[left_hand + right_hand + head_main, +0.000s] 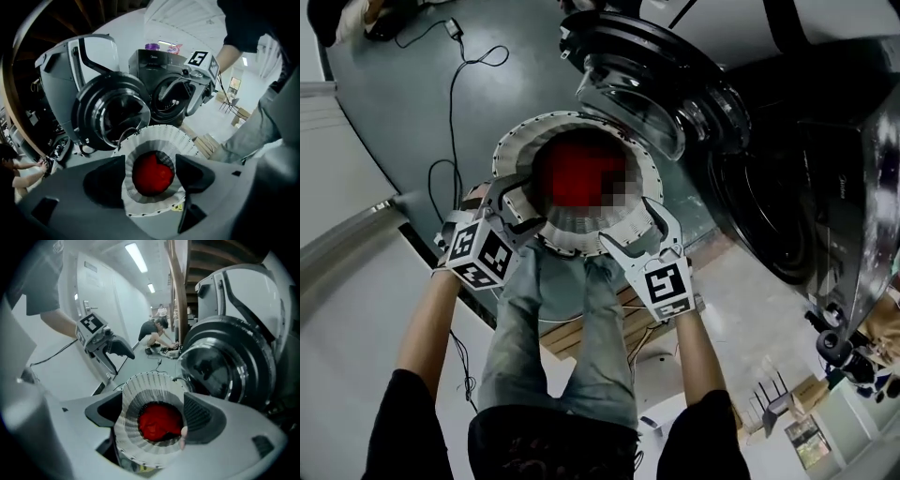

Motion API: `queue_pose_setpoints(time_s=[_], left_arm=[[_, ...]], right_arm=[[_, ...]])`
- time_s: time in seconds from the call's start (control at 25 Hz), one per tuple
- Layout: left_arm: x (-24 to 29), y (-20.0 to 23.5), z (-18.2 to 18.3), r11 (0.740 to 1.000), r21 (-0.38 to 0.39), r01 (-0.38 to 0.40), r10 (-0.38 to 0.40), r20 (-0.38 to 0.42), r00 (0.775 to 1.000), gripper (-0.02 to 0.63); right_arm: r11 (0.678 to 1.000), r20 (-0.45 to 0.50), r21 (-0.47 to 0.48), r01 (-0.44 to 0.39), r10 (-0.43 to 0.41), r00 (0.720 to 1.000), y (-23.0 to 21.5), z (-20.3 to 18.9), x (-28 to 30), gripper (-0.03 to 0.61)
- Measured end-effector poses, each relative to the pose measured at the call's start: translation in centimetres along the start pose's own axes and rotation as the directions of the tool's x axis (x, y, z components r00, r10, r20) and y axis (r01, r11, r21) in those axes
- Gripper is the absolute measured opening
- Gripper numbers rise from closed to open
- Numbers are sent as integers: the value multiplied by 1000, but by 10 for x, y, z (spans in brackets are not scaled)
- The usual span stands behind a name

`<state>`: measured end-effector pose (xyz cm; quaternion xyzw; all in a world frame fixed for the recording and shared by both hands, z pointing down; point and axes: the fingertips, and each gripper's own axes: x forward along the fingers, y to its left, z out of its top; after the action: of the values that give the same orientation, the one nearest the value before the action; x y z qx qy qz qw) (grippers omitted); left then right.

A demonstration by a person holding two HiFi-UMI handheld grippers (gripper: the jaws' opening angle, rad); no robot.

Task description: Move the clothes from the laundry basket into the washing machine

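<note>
Reach-in step, by my reading: the left gripper (523, 202) and right gripper (636, 230) hover at the near rim of the white slatted round laundry basket (572, 120), fingers wide apart and empty. The crumpled red clothes (567, 169) lie deep inside the basket. Next, probably dip in and pinch the fabric.

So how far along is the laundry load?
Done: washer door stands open. In hand: nothing yet; left gripper and right gripper hang open over the laundry basket. Left: the red clothes lie in it, ungrabbed, all to move.
</note>
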<state>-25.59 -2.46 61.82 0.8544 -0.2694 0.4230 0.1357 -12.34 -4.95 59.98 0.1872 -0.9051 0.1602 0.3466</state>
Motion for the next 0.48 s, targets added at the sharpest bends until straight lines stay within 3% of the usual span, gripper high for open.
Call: queue_pose_setpoints(time_s=[0.28,0.48], left_arm=[[91,-6,-51,993,37,116,-113,-90,990,348],[143,-3,-86,981,89,169,-153,-162,975,351]], right_arm=[[997,-81,-19,-81,79,994,-7,-58,79,414],[980,-213,-124,-156,127,969,-7,-106,130,414]])
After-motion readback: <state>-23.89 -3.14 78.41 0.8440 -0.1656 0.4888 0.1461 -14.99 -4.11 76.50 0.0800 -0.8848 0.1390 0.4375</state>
